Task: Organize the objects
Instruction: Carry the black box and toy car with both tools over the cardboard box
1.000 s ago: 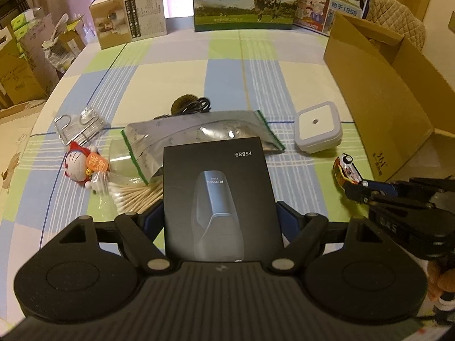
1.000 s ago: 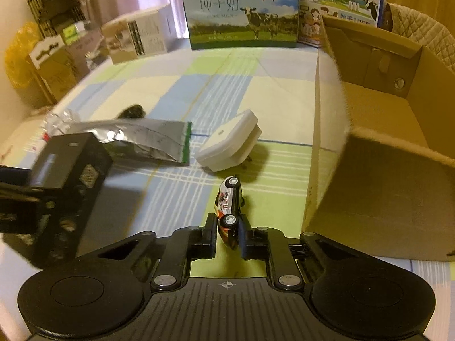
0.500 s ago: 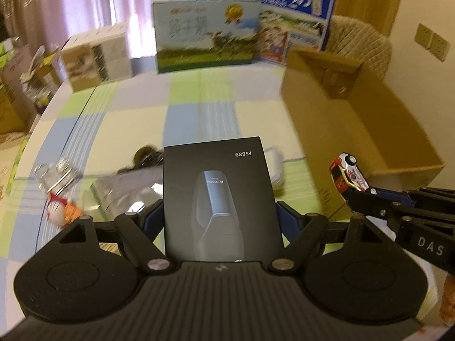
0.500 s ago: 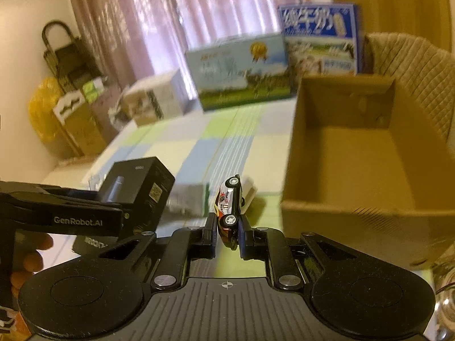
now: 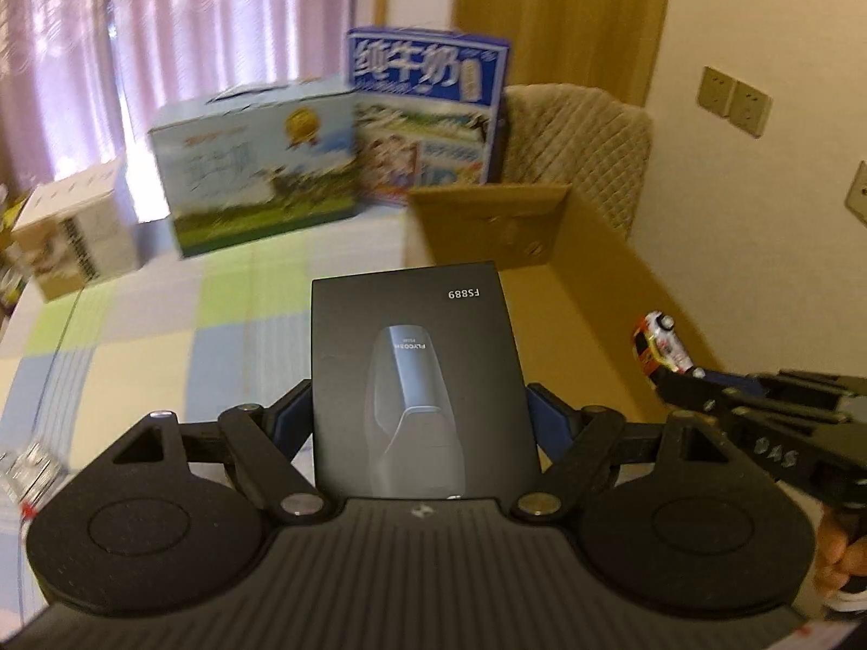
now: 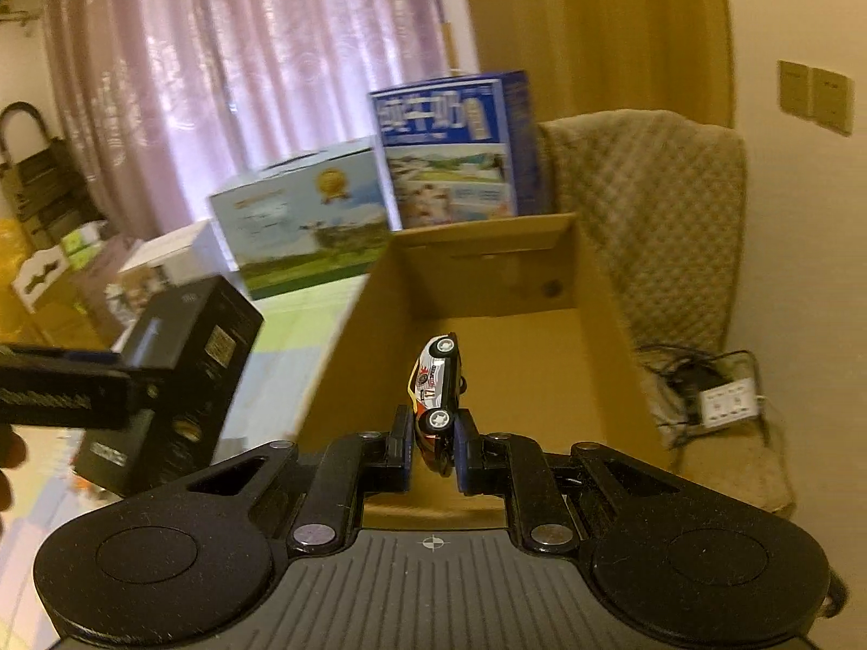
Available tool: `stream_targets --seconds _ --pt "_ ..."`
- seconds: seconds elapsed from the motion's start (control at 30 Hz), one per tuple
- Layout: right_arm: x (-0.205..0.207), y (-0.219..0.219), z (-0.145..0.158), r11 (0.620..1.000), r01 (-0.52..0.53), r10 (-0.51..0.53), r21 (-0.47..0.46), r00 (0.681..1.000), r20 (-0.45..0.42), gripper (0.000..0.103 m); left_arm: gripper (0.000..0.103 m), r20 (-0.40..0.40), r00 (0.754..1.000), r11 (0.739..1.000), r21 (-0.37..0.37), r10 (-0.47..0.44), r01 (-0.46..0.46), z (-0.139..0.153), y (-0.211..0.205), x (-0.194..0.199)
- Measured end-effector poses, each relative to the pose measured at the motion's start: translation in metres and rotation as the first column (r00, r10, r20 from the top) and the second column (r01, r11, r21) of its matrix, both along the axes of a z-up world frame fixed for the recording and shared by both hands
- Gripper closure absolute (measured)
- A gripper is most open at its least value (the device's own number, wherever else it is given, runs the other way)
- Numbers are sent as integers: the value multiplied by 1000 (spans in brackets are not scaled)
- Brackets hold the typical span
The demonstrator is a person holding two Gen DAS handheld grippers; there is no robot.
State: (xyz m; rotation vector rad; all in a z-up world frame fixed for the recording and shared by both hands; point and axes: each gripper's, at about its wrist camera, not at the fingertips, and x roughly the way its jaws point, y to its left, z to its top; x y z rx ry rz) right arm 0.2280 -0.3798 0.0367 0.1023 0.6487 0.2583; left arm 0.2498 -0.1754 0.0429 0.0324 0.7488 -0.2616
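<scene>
Toy car [image 6: 437, 385] pinched in our right gripper [image 6: 433, 447] over cardboard box [image 6: 520, 357] — apparently empty; our left gripper [image 5: 420, 422] clamps black FS889 box [image 5: 417, 379] — both airborne.

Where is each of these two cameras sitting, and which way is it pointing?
Left wrist: sits on the left gripper, looks along its fingers over the black box toward the milk cartons; a hand shows at right.
Right wrist: sits on the right gripper, looks past the toy car into the cardboard box.
Shared: both grippers, both held things, cardboard box, cartons.
</scene>
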Motion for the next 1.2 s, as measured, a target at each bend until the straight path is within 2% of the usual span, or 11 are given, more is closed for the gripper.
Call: stream_targets --seconds 0.2,0.47,1.0,1.2 --pt "21 -28 -8 999 23 -24 -36 999 -30 92 24 -8 999 999 -15 -40 40 -1 -43 21" --pt "46 -49 -25 998 22 -27 -52 995 -97 92 24 -48 998 999 19 -43 44 -16 -82 51" --pt "71 -61 -39 998 -2 -9 -62 987 -163 92 25 -162 986 997 46 -47 55 -57 -105 84" --pt "76 -60 -42 998 -4 -9 -67 984 -179 92 25 -160 986 997 54 -49 58 -64 -109 91"
